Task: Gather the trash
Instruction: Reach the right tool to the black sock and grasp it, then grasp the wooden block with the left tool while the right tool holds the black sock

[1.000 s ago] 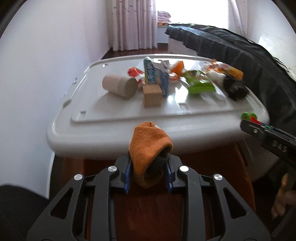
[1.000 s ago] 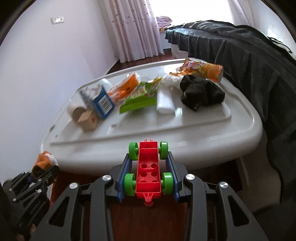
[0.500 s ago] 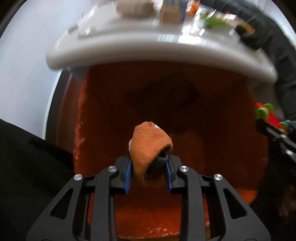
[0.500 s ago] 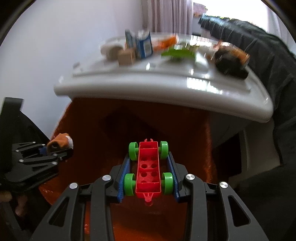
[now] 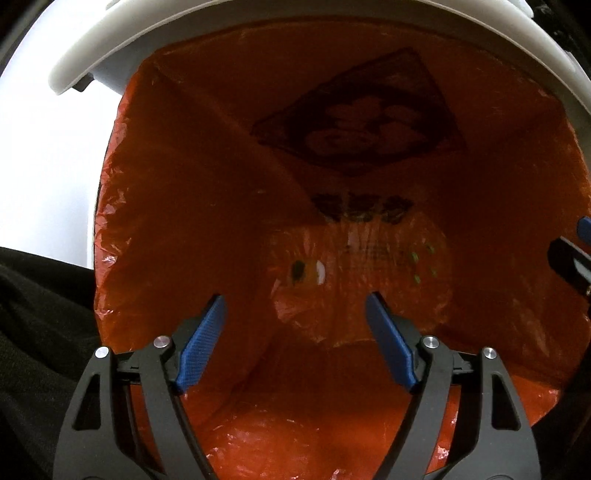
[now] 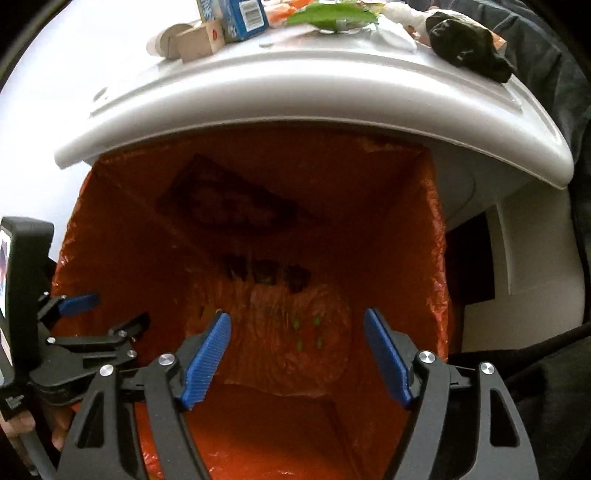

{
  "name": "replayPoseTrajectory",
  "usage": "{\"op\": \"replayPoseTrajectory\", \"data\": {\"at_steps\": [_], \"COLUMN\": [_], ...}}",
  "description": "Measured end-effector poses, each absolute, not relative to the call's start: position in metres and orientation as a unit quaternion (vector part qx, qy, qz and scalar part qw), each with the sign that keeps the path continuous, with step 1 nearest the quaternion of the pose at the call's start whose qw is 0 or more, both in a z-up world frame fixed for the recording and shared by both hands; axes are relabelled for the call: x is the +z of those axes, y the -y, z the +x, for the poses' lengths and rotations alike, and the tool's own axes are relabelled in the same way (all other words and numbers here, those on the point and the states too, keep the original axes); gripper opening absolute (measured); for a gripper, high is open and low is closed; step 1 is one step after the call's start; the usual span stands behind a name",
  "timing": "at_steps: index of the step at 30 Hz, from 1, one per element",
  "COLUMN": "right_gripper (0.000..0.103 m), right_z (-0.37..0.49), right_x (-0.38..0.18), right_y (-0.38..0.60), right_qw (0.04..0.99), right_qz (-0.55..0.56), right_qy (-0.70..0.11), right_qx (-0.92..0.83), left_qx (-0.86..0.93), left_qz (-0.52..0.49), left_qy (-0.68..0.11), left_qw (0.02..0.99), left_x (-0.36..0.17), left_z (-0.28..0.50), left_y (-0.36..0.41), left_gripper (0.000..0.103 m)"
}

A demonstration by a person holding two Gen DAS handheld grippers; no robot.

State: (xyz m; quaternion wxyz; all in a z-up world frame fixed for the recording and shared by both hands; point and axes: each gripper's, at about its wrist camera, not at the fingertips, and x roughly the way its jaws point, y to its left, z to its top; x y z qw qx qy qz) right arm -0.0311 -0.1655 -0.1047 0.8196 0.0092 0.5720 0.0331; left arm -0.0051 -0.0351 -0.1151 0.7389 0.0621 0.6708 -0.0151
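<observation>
I hold both grippers over the mouth of the bag (image 5: 229,206), an orange liner standing just below the front edge of the white lid (image 6: 314,96). The left gripper (image 5: 295,339) has its fingers spread wide with nothing between them. The right gripper (image 6: 295,354) is likewise spread and empty.

Status of collected items: at the bottom of the bag I see four small green dots (image 6: 306,332) showing through the orange film, which I judge to be the wheels of a toy lying in a fold. In the left view a dark and white patch (image 5: 308,273) sits near them; I cannot tell what it is. The bag otherwise looks nearly empty.

Status of remaining items: the trash lies on the lid, well apart from both grippers. Visible in the right view:
- a paper roll (image 6: 166,38) and a wooden block (image 6: 201,42), touching
- a blue carton (image 6: 236,16) just beside the block
- a green wrapper (image 6: 328,16)
- white tissue (image 6: 395,31)
- a black cloth (image 6: 465,46) near the lid's right edge

Judgement: the task is at an early stage. Most pieces are still to be picked up. Both grippers are free for the next pick.
</observation>
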Motion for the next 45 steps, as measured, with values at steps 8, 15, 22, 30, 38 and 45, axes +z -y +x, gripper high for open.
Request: {"op": "replayPoseTrajectory", "data": {"at_steps": [8, 15, 22, 30, 38, 45], "right_gripper": [0.073, 0.079, 0.09, 0.095, 0.05, 0.047], "right_z": [-0.025, 0.03, 0.12, 0.187, 0.189, 0.139], "right_x": [-0.075, 0.006, 0.032, -0.004, -0.028, 0.008], "right_y": [0.182, 0.245, 0.297, 0.31, 0.305, 0.303], "right_qw": [0.837, 0.897, 0.909, 0.891, 0.869, 0.895], "right_qz": [0.07, 0.054, 0.053, 0.032, 0.023, 0.087], "right_qy": [-0.541, -0.438, -0.413, -0.451, -0.493, -0.436], "right_qx": [0.034, -0.033, -0.033, -0.04, -0.037, -0.034], "left_qx": [-0.021, -0.044, -0.067, -0.074, -0.081, -0.086], "left_qz": [0.037, 0.019, 0.044, 0.064, 0.067, 0.06], "left_qy": [-0.664, -0.63, -0.609, -0.61, -0.598, -0.578], "left_qw": [0.746, 0.775, 0.789, 0.786, 0.794, 0.809], "left_x": [-0.113, -0.099, -0.096, -0.104, -0.102, -0.091], "left_z": [-0.012, -0.016, -0.024, -0.024, -0.026, -0.029], "left_y": [0.024, 0.025, 0.037, 0.044, 0.046, 0.042], "left_gripper": [0.076, 0.076, 0.076, 0.076, 0.076, 0.076]}}
